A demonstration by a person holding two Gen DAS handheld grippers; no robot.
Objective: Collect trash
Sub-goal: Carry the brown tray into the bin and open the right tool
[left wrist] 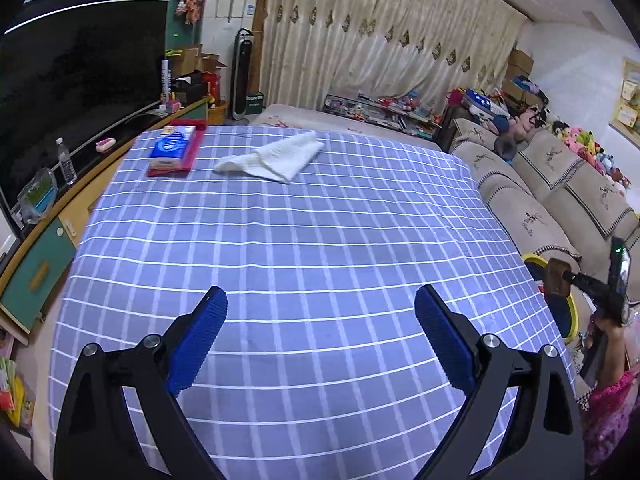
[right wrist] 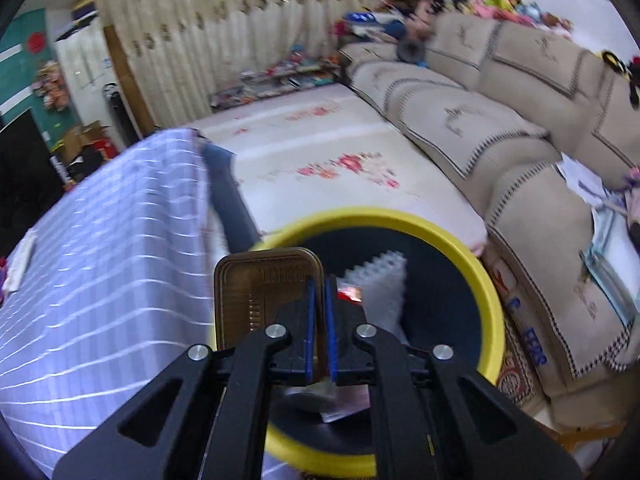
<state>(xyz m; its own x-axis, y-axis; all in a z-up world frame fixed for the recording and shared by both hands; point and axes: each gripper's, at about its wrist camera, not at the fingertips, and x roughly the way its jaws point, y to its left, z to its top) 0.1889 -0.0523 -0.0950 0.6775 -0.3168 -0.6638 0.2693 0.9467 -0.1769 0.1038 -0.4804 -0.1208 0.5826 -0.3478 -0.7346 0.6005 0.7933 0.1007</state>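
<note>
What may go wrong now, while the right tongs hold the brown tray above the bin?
1. The right tongs grip the brown tray only by one edge, so it might slip early.
2. The tray hangs over the bin's yellow rim beside the checked table; released here, it could catch the rim and fall outside.

My left gripper [left wrist: 320,332] hangs wide open over the blue checked tablecloth [left wrist: 304,248], nothing between its blue pads [left wrist: 198,344]. Far across lie a crumpled white cloth [left wrist: 276,156] and a blue tissue pack [left wrist: 173,147] on a red mat [left wrist: 188,162]. At the right edge, my right gripper [left wrist: 560,278] clamps a brown tray [left wrist: 554,278] over the yellow-rimmed bin [left wrist: 536,258].
</note>
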